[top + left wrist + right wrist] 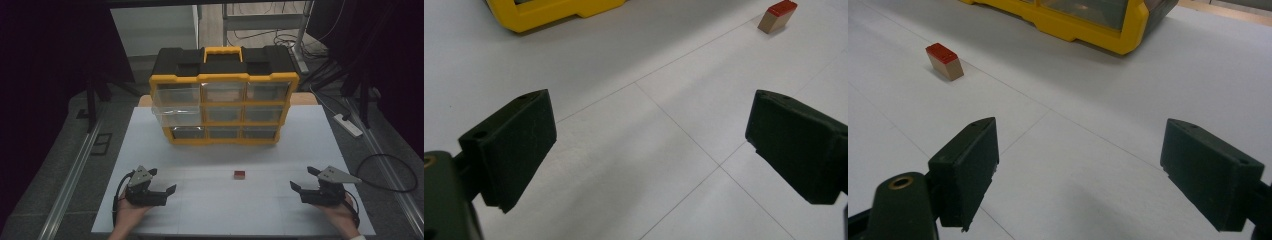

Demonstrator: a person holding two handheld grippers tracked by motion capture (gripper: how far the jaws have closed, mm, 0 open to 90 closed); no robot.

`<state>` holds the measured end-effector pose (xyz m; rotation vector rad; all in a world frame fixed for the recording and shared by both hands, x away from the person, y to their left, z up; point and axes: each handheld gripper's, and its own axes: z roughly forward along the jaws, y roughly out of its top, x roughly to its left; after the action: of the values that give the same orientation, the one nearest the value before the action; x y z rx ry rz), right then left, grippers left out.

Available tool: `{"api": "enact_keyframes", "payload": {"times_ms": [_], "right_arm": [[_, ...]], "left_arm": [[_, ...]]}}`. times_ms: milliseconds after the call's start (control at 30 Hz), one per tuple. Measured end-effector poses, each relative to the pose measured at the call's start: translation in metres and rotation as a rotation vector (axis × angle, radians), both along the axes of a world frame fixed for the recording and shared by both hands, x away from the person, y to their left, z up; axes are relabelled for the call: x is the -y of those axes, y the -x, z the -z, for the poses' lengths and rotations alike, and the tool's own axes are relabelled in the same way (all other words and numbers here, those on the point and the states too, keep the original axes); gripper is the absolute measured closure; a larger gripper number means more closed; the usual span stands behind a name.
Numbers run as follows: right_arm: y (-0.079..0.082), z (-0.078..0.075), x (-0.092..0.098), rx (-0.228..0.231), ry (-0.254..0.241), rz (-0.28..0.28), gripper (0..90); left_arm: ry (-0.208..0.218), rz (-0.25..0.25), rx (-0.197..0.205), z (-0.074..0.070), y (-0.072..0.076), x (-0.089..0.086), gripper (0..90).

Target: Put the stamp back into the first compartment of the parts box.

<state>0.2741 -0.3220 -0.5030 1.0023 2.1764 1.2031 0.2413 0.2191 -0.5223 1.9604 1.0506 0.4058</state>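
Observation:
A small wooden block with a red top [239,174] lies on the white table [215,205], midway between the two grippers. It appears at the upper right in the left gripper view [777,16] and at the upper left in the right gripper view [945,60]. My left gripper [161,181] rests near the front left, open and holding nothing [651,145]. My right gripper [304,179] rests near the front right, open as well with bare table between its jaws [1079,170]. Behind the block stands a yellow and black drawer organiser [223,95]; its middle-left clear drawer [176,115] is pulled out.
The organiser's yellow base shows at the top of both gripper views [549,11] [1083,27]. A white power strip [347,125] and cables [395,172] lie on the floor to the right. A metal rail [70,180] runs along the table's left side.

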Motion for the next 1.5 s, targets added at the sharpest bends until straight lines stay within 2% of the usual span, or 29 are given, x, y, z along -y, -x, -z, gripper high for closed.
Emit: {"api": "enact_keyframes", "payload": {"times_ms": [233,500,667,1000,1333,1500], "right_arm": [[0.000,0.000,0.000,-0.004,0.002,0.000,16.8],[0.000,0.000,0.000,-0.005,0.001,-0.003,17.2],[0.000,0.000,0.000,-0.006,-0.005,0.000,17.2],[0.000,0.001,-0.001,-0.005,0.011,0.002,17.2],[-0.001,0.001,-0.002,-0.004,0.017,-0.003,17.3],[-0.001,0.002,-0.003,-0.004,0.026,-0.006,17.2]], "left_arm": [[-0.022,0.018,0.016,-0.007,-0.003,0.009,5.9],[-0.036,0.059,0.013,-0.013,-0.007,0.021,5.9],[-0.035,0.069,0.023,-0.016,-0.010,0.027,5.9],[-0.020,0.120,0.022,-0.023,-0.019,0.042,6.0],[-0.036,0.196,0.026,-0.032,-0.032,0.070,6.0],[-0.047,0.216,0.027,-0.034,-0.037,0.079,6.0]]}}
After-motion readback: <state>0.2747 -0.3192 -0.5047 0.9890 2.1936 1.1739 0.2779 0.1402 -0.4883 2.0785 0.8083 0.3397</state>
